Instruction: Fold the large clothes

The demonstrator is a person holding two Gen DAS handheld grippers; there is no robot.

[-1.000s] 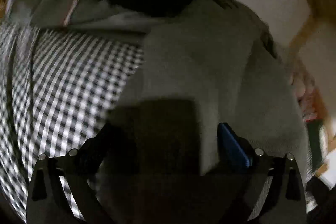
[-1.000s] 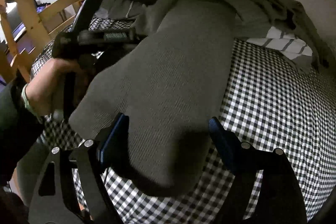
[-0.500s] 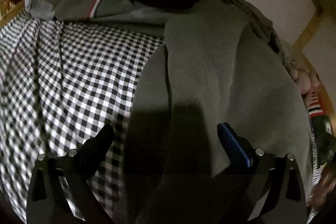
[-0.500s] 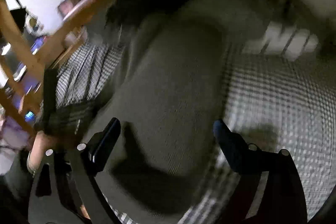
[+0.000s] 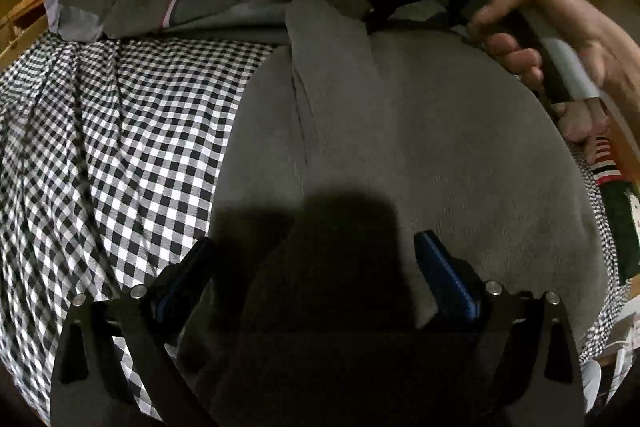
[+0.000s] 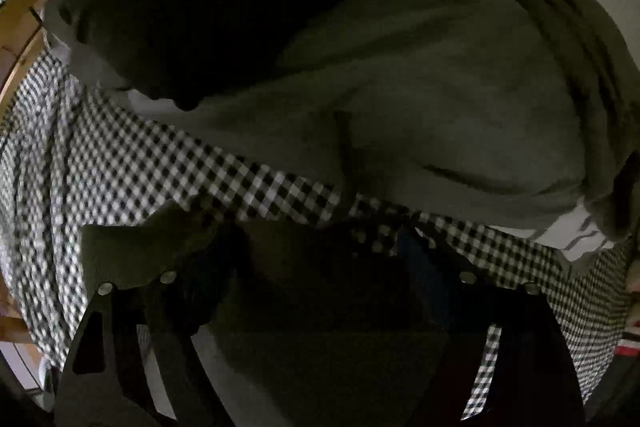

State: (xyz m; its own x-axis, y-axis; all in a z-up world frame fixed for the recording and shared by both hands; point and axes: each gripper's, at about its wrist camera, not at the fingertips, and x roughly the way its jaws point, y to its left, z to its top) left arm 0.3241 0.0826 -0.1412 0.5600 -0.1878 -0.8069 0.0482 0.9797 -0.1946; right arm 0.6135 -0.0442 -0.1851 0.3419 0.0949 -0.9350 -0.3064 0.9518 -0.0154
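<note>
Two jaws on the left gripper (image 5: 316, 263) stood wide apart over a grey sweater (image 5: 420, 131) lying flat on the checkered bedsheet (image 5: 120, 147), with the right hand (image 5: 560, 39) at its far edge. From the right wrist, the right gripper (image 6: 320, 267) gaped open too, just above the sheet, sweater bunched beyond.
</note>
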